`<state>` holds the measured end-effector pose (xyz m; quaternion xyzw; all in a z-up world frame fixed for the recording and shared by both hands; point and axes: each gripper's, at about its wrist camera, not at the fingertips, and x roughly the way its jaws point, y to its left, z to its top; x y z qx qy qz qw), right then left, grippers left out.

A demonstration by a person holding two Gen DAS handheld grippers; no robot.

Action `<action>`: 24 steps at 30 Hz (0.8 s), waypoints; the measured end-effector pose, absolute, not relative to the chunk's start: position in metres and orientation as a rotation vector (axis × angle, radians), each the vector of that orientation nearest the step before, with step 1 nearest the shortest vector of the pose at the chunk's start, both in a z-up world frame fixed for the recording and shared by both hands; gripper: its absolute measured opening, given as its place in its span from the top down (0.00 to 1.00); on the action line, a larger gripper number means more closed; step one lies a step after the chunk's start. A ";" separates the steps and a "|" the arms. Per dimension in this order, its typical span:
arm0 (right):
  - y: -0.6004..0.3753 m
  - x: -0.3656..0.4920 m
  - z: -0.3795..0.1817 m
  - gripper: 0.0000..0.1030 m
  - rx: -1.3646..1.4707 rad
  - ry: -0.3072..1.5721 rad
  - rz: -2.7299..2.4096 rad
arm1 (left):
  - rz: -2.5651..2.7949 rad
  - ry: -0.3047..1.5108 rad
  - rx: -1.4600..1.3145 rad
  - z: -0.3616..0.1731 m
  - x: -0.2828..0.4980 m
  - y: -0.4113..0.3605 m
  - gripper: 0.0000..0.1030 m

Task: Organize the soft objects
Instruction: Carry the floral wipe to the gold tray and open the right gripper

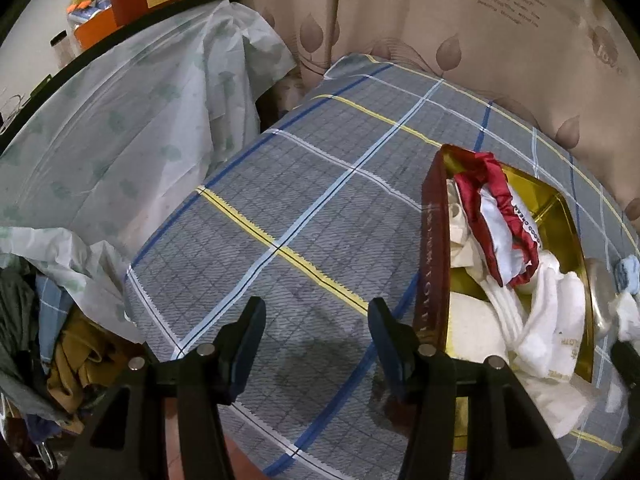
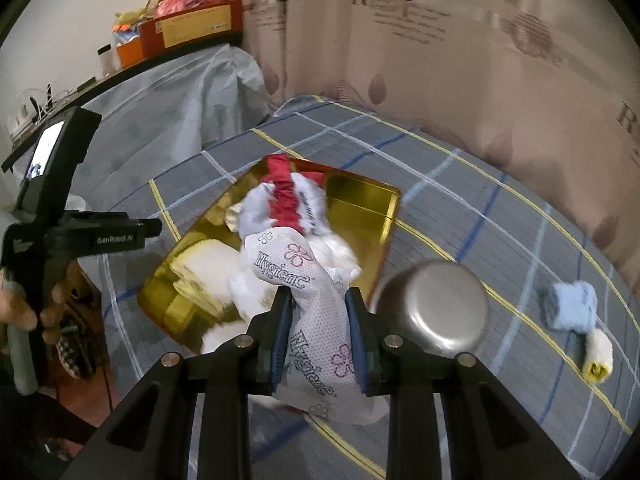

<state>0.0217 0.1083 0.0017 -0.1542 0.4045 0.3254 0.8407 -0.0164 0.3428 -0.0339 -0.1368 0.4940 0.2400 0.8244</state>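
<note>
My right gripper is clamped on a white tissue pack printed with pink flowers and the word "Hygiene". I hold it above the checked bedspread, at the near edge of the gold box. The pack's long axis runs along my fingers, its far end leaning up and left toward the box.

Around it: the box already holds white cloths and a red-and-white satin piece. Just right of my right finger lies a round steel lid, touching or nearly touching the box's corner. Farther right on the spread sit 2 small rolls, a light blue one and a white one with a yellow end, side by side and well apart from the box. A patterned curtain hangs behind the bed.

My left gripper stands open with nothing between its fingers, over bare bedspread just left of the box's dark red wall. In the right wrist view it shows at the left edge, gripped by a hand. Off the bed's left side hangs a pale plastic sheet.
</note>
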 end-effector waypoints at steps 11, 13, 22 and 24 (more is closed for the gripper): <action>0.177 0.052 -0.022 0.75 -0.408 0.890 0.705 | 0.548 1.036 -0.289 -0.033 -0.020 0.350 0.47; 0.184 0.056 -0.025 0.73 -0.409 0.894 0.701 | 0.551 1.033 -0.294 -0.033 -0.020 0.351 0.47; 0.198 0.055 -0.033 0.72 -0.442 0.893 0.706 | 0.552 1.042 -0.302 -0.035 -0.020 0.352 0.47; 0.199 0.054 -0.033 0.72 -0.436 0.893 0.709 | 0.553 1.042 -0.305 -0.035 -0.020 0.353 0.47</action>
